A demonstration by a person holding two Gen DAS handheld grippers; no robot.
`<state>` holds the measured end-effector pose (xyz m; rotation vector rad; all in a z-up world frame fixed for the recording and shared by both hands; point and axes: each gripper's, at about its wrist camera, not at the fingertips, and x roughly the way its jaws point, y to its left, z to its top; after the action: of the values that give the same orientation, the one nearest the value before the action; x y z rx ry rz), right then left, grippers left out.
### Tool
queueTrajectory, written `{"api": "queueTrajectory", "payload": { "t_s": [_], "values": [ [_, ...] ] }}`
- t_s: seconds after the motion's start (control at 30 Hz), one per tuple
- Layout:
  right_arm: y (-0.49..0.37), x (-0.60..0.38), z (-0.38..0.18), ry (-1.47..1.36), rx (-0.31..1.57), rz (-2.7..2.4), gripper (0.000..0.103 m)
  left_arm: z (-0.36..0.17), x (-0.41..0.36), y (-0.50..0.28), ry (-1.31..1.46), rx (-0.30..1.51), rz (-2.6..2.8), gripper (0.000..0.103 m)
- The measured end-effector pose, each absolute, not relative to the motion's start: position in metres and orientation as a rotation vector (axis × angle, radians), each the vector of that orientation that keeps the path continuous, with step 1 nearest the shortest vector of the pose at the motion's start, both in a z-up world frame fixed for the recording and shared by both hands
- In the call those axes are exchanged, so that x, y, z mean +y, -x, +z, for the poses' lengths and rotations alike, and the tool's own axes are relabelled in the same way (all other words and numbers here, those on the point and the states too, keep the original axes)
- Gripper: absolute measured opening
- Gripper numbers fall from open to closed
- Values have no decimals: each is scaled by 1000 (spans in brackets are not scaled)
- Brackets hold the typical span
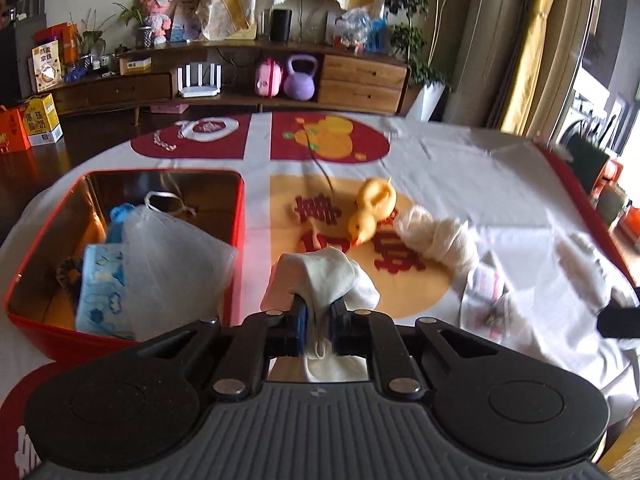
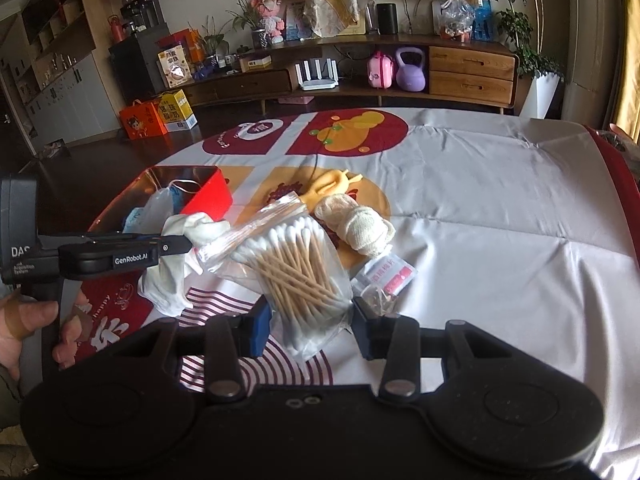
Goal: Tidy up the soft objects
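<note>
While the left gripper (image 1: 318, 320) pinches a white cloth (image 1: 324, 276) between its pressed-together fingers, lifted just beside the red tin (image 1: 236, 216) that sits ahead to its left, the task looks roughly half done. Already inside that tin lie a white mesh pouch (image 1: 172, 264) with a drawstring, a blue patterned packet (image 1: 102, 288), something blue behind it and a dark object at the near wall that is hard to make out: at least four pieces, though I cannot count them surely. The right gripper (image 2: 308, 328) stands with its fingers spread, one to each side of a clear bag of cotton swabs (image 2: 296, 264), not yet closed on it. Beyond that bag lie one rolled cream cloth (image 2: 356, 224), one yellow rubber duck (image 1: 370, 212) farther ahead, and one small red-and-white sachet (image 2: 392, 276) just right of the fingertips, with something crumpled beside it that I cannot identify. So one cloth is in transit and, judging by the tablecloth (image 2: 500, 208), four or five items remain to be gathered.
</note>
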<state>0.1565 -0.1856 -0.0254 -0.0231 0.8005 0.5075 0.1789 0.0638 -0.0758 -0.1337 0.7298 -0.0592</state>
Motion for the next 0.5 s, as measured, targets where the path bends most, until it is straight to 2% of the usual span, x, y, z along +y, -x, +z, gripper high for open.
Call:
{"api": "queueTrajectory", "payload": {
  "t_s": [0.5],
  "values": [
    [-154,-130,10,76,731,600,41,-9,95,-151,159,666,-32,11]
  ]
}}
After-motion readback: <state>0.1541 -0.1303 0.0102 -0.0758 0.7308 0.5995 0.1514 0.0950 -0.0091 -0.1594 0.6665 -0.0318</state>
